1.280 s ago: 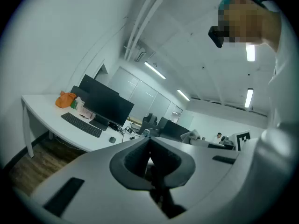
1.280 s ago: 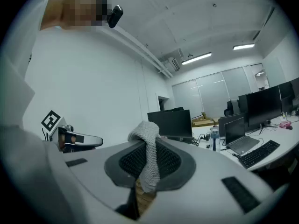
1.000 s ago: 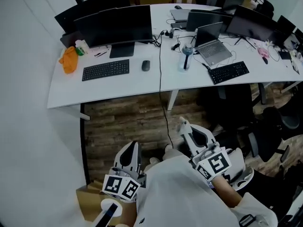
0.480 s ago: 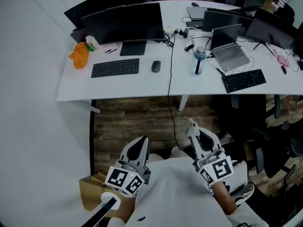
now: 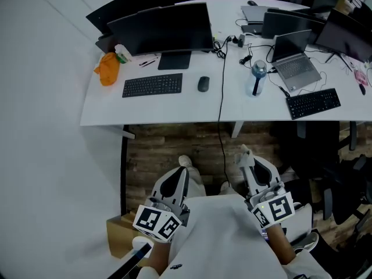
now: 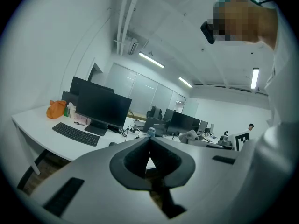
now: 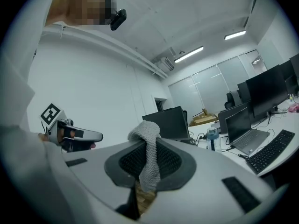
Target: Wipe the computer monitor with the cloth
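The right gripper (image 5: 244,156) is clamped on a grey knitted cloth (image 7: 148,158), which bunches above the jaws and hangs down between them. In the head view the cloth is hard to tell from the pale gripper. The left gripper (image 6: 149,143) has its jaws pressed together with nothing between them. Both are well short of the monitor (image 5: 160,30), whose screen is dark. A keyboard (image 5: 152,85) and a mouse (image 5: 203,83) lie in front of the monitor, with an orange bundle (image 5: 107,68) to its left. The person's arms are cut off at the head view's bottom edge.
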A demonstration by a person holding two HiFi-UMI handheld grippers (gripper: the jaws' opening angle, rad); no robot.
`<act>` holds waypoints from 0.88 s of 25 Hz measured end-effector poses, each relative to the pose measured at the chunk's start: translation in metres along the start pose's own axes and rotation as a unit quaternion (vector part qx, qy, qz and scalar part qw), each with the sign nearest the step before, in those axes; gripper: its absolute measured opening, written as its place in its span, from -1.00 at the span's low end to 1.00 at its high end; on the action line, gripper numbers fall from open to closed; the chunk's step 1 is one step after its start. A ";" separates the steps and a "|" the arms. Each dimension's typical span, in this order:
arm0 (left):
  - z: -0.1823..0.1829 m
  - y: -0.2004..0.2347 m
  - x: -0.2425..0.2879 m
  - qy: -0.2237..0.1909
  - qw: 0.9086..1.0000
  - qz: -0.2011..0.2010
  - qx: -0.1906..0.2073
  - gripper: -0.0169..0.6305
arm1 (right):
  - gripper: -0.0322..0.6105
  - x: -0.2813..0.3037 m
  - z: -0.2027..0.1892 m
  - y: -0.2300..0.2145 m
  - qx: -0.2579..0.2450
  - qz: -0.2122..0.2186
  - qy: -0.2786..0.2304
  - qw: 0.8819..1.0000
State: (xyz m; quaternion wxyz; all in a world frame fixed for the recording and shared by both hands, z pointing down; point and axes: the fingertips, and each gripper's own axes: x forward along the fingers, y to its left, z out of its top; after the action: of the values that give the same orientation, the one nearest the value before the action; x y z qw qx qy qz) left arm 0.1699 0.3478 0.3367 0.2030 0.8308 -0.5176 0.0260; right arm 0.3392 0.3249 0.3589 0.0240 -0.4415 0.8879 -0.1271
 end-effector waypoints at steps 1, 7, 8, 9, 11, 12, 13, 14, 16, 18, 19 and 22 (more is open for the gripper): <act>0.001 0.005 0.004 0.001 1.000 -0.002 -0.004 -0.89 | -0.76 0.004 -0.001 -0.001 0.001 -0.002 0.002 1.000; 0.017 0.049 0.030 -0.002 1.000 -0.003 -0.013 -0.89 | -0.76 0.043 0.006 -0.002 -0.011 -0.014 0.003 1.000; 0.022 0.056 0.034 -0.005 1.000 -0.005 -0.012 -0.89 | -0.76 0.051 0.006 -0.003 -0.012 -0.017 0.006 1.000; 0.028 0.063 0.039 -0.008 1.000 -0.007 -0.013 -0.89 | -0.76 0.061 0.006 -0.003 -0.013 -0.020 0.009 1.000; 0.040 0.079 0.047 -0.015 1.000 -0.018 -0.016 -0.89 | -0.76 0.082 0.010 -0.003 -0.018 -0.023 0.013 0.999; 0.047 0.086 0.052 -0.020 0.999 -0.028 -0.015 -0.89 | -0.76 0.094 0.013 -0.002 -0.023 -0.024 0.013 0.999; 0.055 0.094 0.056 -0.024 0.999 -0.040 -0.013 -0.89 | -0.76 0.107 0.017 -0.001 -0.028 -0.026 0.012 0.999; 0.064 0.103 0.060 -0.029 0.998 -0.049 -0.012 -0.89 | -0.76 0.119 0.021 0.000 -0.031 -0.029 0.010 0.999; 0.083 0.125 0.065 -0.038 0.998 -0.054 -0.012 -0.89 | -0.75 0.145 0.033 0.004 -0.033 -0.034 0.003 0.999; 0.105 0.146 0.067 -0.051 0.997 -0.055 -0.010 -0.89 | -0.75 0.171 0.046 0.010 -0.040 -0.036 -0.005 0.999; 0.115 0.157 0.068 -0.058 0.997 -0.057 -0.008 -0.89 | -0.75 0.183 0.053 0.014 -0.046 -0.035 -0.008 0.998; 0.140 0.191 0.069 -0.068 0.996 -0.061 -0.006 -0.89 | -0.75 0.223 0.069 0.027 -0.062 -0.036 -0.016 0.997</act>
State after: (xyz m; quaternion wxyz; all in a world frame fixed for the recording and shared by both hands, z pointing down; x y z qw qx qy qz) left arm 0.0125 0.1651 0.2852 0.1735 0.8596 -0.4784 -0.0462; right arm 0.1932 0.1502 0.3010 0.0066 -0.4762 0.8769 -0.0654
